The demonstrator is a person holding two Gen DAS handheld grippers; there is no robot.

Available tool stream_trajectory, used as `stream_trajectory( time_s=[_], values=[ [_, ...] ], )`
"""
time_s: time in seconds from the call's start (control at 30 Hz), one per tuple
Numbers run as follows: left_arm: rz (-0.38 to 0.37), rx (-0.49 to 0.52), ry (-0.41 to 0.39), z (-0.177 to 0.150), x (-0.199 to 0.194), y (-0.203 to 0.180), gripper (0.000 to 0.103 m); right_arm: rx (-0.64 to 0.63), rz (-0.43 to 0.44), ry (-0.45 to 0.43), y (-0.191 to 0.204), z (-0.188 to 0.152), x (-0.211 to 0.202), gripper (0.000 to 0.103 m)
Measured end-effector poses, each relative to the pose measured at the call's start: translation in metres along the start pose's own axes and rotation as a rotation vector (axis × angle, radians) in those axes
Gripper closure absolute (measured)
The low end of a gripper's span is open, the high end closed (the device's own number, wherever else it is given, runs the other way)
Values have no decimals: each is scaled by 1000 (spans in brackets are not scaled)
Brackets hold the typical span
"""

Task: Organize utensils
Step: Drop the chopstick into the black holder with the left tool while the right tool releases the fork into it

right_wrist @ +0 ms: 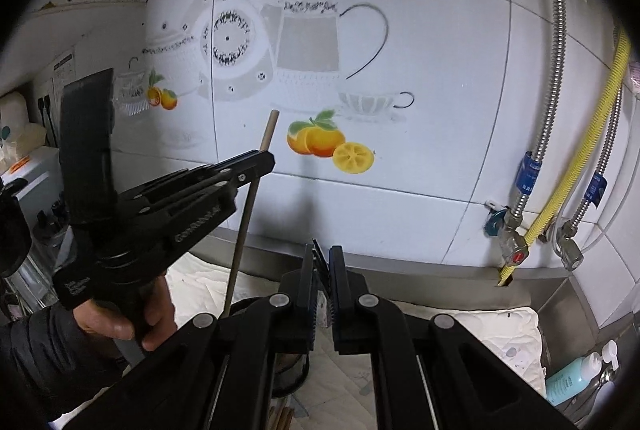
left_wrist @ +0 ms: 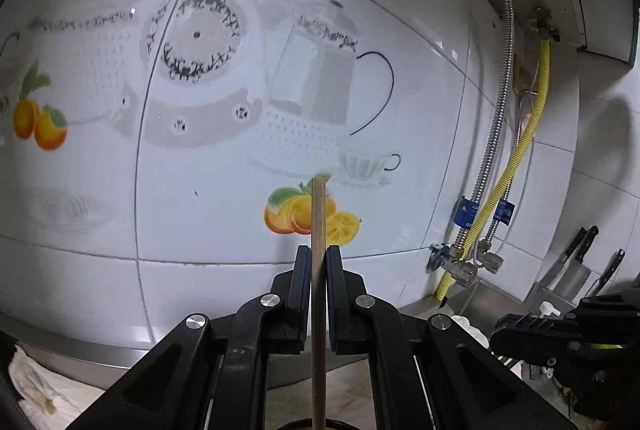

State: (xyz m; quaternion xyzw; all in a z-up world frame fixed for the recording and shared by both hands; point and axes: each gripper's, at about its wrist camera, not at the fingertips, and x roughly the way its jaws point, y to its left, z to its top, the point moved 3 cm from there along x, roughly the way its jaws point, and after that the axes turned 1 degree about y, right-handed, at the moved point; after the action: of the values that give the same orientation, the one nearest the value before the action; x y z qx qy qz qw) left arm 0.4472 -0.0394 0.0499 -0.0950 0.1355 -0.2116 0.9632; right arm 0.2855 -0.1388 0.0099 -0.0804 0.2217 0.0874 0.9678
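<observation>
Gripping a slim, round wooden stick [right_wrist: 247, 205] near its upper end, the left gripper [left_wrist: 318, 262] has its jaws clamped on it, holding it upright before the white tiled wall [left_wrist: 224, 222]. It looks light, stiff and smooth; a hold nearer its middle would steady it. Further right, the right gripper [right_wrist: 323, 262] appears closed with nothing held.

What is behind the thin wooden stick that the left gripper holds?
Behind the thin wooden stick is a white tiled wall with printed oranges. The stick covers part of them.
</observation>
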Motion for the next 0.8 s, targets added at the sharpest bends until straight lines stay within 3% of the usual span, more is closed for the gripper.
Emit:
stream_trajectory(
  time_s=[0.57, 0.8],
  values=[
    [40, 30, 98, -61, 7, 11, 96, 28, 14, 86, 2, -31, 30, 95],
    [63, 31, 140, -71, 1, 20, 96, 64, 14, 93, -4, -34, 34, 96]
  ],
)
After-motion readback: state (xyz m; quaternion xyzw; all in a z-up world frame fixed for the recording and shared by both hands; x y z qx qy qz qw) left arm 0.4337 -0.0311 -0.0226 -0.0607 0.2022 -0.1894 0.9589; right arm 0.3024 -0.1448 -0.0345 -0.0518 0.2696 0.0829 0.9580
